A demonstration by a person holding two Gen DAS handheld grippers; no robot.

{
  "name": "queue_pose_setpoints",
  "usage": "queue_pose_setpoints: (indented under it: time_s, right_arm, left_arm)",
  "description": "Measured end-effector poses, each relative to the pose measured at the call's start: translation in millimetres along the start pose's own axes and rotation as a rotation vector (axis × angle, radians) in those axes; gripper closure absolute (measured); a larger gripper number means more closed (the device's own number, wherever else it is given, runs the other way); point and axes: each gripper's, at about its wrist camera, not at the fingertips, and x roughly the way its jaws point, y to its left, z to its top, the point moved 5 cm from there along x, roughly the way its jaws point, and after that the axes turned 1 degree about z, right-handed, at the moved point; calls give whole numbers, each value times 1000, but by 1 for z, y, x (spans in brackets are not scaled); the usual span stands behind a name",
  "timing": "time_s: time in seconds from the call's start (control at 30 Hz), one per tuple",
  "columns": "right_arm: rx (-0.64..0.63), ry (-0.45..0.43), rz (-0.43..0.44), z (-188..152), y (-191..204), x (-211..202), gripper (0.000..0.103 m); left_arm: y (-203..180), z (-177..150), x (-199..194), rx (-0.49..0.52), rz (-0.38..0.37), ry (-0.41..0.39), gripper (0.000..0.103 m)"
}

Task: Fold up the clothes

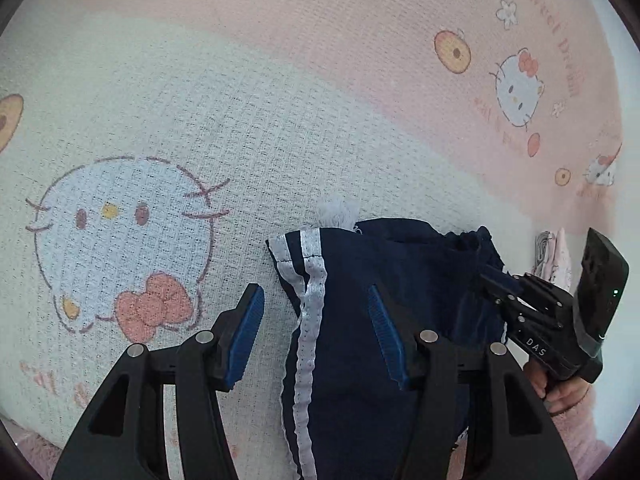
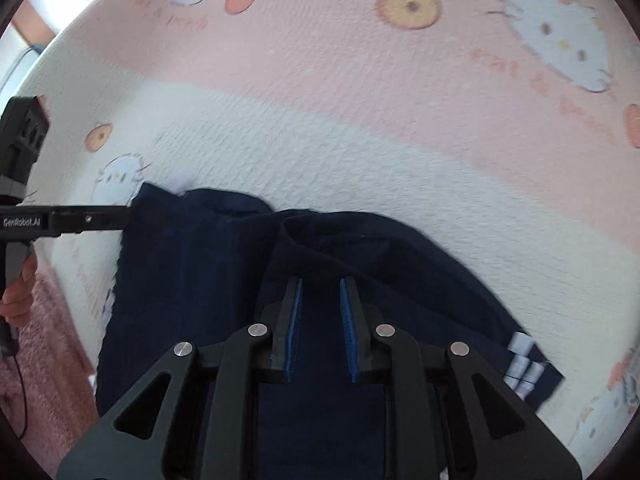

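My left fingers (image 1: 316,332) spread wide, right fingers (image 2: 320,330) slightly parted, both empty over the navy shorts (image 2: 208,280): folded over but rumpled, I judge tidying remains.

1 navy garment (image 1: 360,360), 2 claws, 1 blanket (image 1: 240,120).

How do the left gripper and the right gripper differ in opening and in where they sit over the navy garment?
The left gripper is wide open; the right gripper is much narrower, with a small gap. The left straddles the navy garment at its white-striped edge, one finger over the blanket; the right sits wholly over navy cloth. Both have blue-padded black fingers.
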Motion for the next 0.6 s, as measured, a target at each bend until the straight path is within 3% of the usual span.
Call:
queue_pose_setpoints:
  time_s: [0.03,0.1,0.2,0.23,0.3,0.4,0.6]
  right_arm:
    - [-12,-5,14,0,2,-1,79]
    - [-29,-30,29,3,6,-5,48]
    - [-49,-53,29,11,9,-6,45]
    - [-59,-45,26,14,9,-2,48]
    - [-53,0,-2,20,5,9,99]
    - [5,22,12,22,-4,10,99]
    - [87,-52,50,13,-25,-36,99]
  left_arm:
    - [0,-1,0,3,-1,-1,47]
    - [0,-3,-1,10,-4,-4,47]
    - [9,-2,4,1,-5,14,47]
    - [12,-3,10,5,6,19,47]
    - [14,-3,14,5,9,20,47]
    - [16,-1,14,1,3,17,47]
    - [17,-2,11,35,-18,-16,47]
